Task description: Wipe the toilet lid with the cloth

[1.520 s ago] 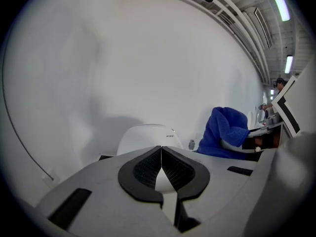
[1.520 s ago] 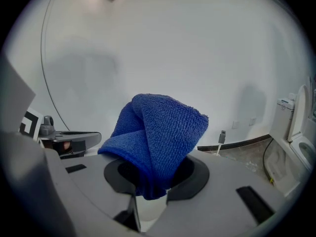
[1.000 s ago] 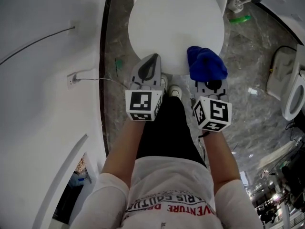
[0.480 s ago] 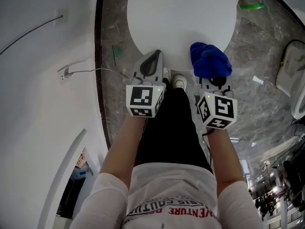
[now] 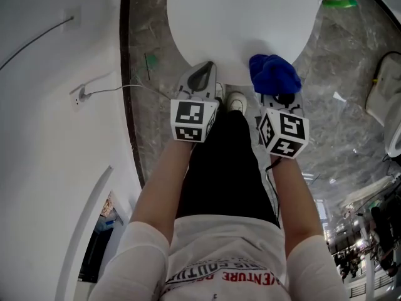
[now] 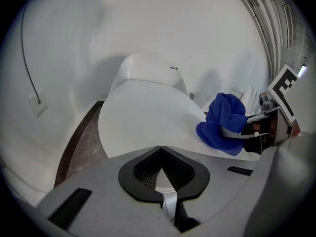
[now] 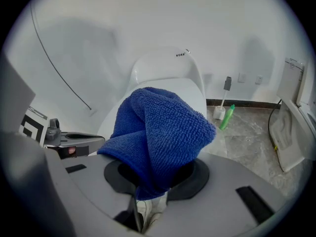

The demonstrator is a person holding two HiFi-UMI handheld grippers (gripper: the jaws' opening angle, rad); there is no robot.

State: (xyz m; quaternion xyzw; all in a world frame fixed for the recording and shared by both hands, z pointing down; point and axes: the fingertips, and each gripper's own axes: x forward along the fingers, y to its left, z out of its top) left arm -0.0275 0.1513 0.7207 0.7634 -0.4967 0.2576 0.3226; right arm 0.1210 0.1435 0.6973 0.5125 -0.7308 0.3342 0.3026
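The closed white toilet lid (image 5: pixel 241 14) lies straight ahead of me, at the top of the head view. My right gripper (image 5: pixel 279 98) is shut on a bunched blue cloth (image 5: pixel 274 74), which hangs over the lid's near right edge. In the right gripper view the cloth (image 7: pixel 158 132) fills the jaws and hides most of the lid (image 7: pixel 190 90). My left gripper (image 5: pixel 202 75) is shut on nothing and its tip sits at the lid's near left edge. From the left gripper view (image 6: pixel 160 149), the lid (image 6: pixel 148 117) spreads ahead and the cloth (image 6: pixel 224 120) is at right.
A green bottle (image 5: pixel 340 4) and a toilet brush (image 7: pixel 219 110) stand on the marble floor right of the toilet. A wall socket with a cable (image 5: pixel 79 96) is on the white wall at left. The person's shoes (image 5: pixel 235 102) are between the grippers. Another white fixture (image 5: pixel 385 99) stands at far right.
Both grippers have edged forward to the lid's near edge, and the head view has shifted so the lid sits nearer the top. The cloth stays held in the right gripper.
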